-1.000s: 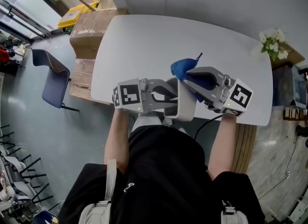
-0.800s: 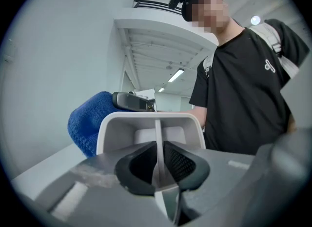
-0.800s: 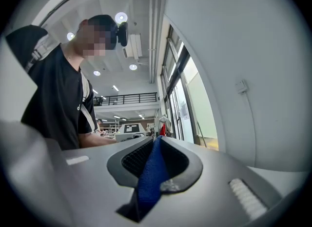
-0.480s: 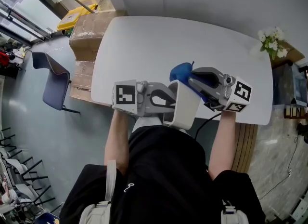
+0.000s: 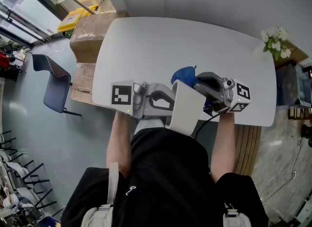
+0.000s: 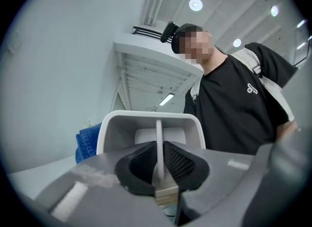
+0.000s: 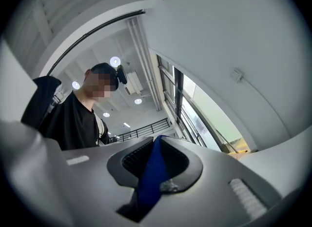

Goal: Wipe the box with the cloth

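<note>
In the head view both bare forearms reach forward from the person's body to the near edge of the table, and the two tools are turned toward each other. The left gripper points to the person's right and the right gripper points to the person's left. Between them is the white box, held in the air above the near edge of the table, toward its right part. The box is tilted, and its long axis runs from the table side down toward the person. The blue cloth is a bunch at the far top corner of the box, and it seems to touch the box there. In the left gripper view the jaws are clenched on one thin wall of the box. The open side of the box faces this camera, and the cloth shows just beside its left wall. In the right gripper view the jaws are closed on the cloth, which stands as a narrow blue fold between them.
</note>
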Motion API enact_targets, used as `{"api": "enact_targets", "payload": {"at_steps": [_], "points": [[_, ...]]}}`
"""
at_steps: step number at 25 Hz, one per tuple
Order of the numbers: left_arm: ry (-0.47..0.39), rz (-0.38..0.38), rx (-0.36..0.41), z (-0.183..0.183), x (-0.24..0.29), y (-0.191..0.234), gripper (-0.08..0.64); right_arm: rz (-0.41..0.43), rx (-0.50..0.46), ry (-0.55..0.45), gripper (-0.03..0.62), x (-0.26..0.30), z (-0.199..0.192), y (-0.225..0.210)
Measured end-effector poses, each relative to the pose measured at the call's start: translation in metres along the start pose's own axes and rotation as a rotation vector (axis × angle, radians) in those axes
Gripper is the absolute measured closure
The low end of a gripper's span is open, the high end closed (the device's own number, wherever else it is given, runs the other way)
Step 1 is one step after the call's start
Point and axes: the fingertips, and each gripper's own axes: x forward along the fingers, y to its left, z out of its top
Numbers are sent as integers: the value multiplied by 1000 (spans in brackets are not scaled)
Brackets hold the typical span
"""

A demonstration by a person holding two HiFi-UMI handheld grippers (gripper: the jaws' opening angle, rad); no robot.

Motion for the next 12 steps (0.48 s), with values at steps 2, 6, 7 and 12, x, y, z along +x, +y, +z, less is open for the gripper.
{"api": "enact_targets", "payload": {"at_steps": [2, 6, 7, 12], "points": [[-12, 1, 6, 2, -1, 0, 514, 6, 13, -32, 548, -1, 1, 0], [-62, 4, 12, 9, -2, 2, 514, 3, 20, -61, 548, -4, 1, -2], [-73, 5, 14, 12, -2, 3, 514, -2, 21, -68, 549, -5, 1, -3], [-128, 24, 44, 24, -7, 6, 514, -37, 38, -93, 551, -9, -1, -10]]}}
